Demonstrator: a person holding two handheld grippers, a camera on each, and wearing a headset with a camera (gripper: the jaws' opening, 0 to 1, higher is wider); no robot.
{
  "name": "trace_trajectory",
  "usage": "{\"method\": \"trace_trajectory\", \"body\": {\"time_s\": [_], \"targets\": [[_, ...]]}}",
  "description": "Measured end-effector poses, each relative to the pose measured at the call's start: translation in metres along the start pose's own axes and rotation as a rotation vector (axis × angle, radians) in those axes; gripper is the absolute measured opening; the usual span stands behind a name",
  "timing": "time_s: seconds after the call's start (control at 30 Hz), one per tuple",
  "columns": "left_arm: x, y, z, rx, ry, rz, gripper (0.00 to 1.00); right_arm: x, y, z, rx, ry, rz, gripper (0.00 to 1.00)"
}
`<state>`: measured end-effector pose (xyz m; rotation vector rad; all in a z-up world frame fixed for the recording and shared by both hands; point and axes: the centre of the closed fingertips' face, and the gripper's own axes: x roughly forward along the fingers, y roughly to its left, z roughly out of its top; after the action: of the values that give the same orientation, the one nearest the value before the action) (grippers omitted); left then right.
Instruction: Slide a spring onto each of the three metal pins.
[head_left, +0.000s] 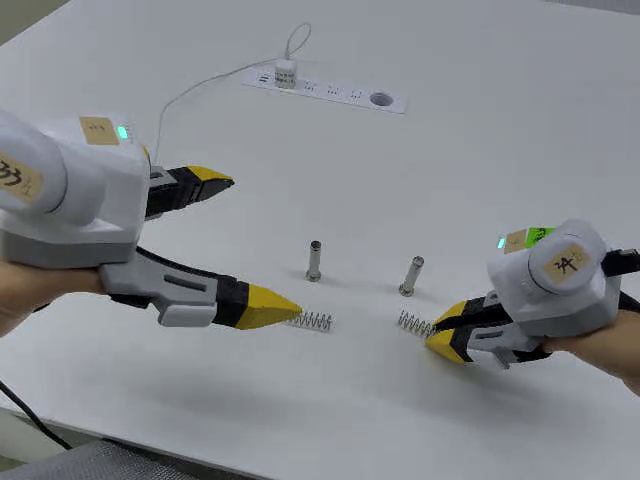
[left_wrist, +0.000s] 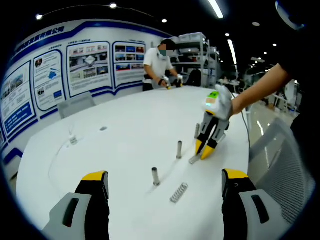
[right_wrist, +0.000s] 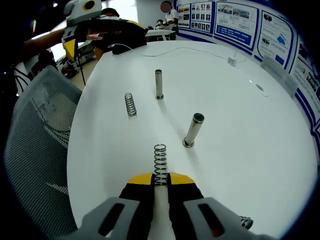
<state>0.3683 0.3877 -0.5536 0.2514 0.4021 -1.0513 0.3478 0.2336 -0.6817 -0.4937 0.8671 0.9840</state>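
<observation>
Head view: left gripper (head_left: 255, 247) was spread wide, lower tip beside loose spring (head_left: 312, 321) on table (head_left: 500, 150), right gripper (head_left: 445, 330) pinched second spring (head_left: 410, 323) near upright pins (head_left: 314, 260); left gripper view: pins stood ahead of the open tips; right gripper view: second spring stuck out from pressed tips toward nearest pin.

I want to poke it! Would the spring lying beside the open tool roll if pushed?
Probably. The spring lies on its side on the smooth white table, so a sideways nudge would likely roll it. Its thin open coils suggest it's light and squashy.
</observation>
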Motion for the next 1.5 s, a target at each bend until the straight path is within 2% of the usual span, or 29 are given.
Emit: {"method": "trace_trajectory", "body": {"time_s": [0.17,0.3,0.5,0.6,0.77,0.9,1.03,1.1,1.13,1.17,1.27,1.4,1.5], "targets": [[0.0,-0.005,0.002,0.026,0.008,-0.003,0.96,-0.009,0.004,0.008,0.014,-0.028,-0.013,0.1],[0.003,-0.01,0.003,0.034,0.007,-0.016,0.94,-0.022,0.01,0.022,0.009,-0.07,-0.022,0.1],[0.012,-0.023,0.0,0.072,0.032,-0.037,0.92,-0.041,0.018,0.038,-0.022,-0.104,-0.03,0.1],[0.018,-0.033,0.002,0.085,0.025,-0.061,0.89,-0.051,0.023,0.047,-0.05,-0.12,-0.036,0.1],[0.025,-0.042,0.006,0.113,0.022,-0.08,0.81,-0.062,0.036,0.062,-0.053,-0.158,-0.012,0.1],[0.031,-0.055,0.009,0.134,0.012,-0.126,0.76,-0.071,0.045,0.072,-0.064,-0.179,-0.009,0.1],[0.038,-0.064,0.011,0.148,0.007,-0.171,0.67,-0.077,0.052,0.078,-0.071,-0.196,-0.01,0.1],[0.039,-0.068,0.015,0.162,-0.008,-0.19,0.62,-0.077,0.053,0.077,-0.09,-0.186,-0.015,0.1],[0.041,-0.074,0.022,0.178,-0.047,-0.222,0.58,-0.076,0.054,0.075,-0.097,-0.178,-0.018,0.1],[0.041,-0.078,0.025,0.173,-0.067,-0.242,0.54,-0.076,0.054,0.074,-0.101,-0.174,-0.022,0.1],[0.045,-0.083,0.026,0.196,-0.057,-0.27,0.45,-0.076,0.057,0.073,-0.106,-0.175,-0.014,0.1],[0.052,-0.087,0.026,0.212,-0.051,-0.293,0.43,-0.079,0.06,0.076,-0.14,-0.18,-0.017,0.1],[0.056,-0.091,0.026,0.229,-0.042,-0.317,0.37,-0.082,0.059,0.081,-0.17,-0.181,-0.023,0.1]]}}
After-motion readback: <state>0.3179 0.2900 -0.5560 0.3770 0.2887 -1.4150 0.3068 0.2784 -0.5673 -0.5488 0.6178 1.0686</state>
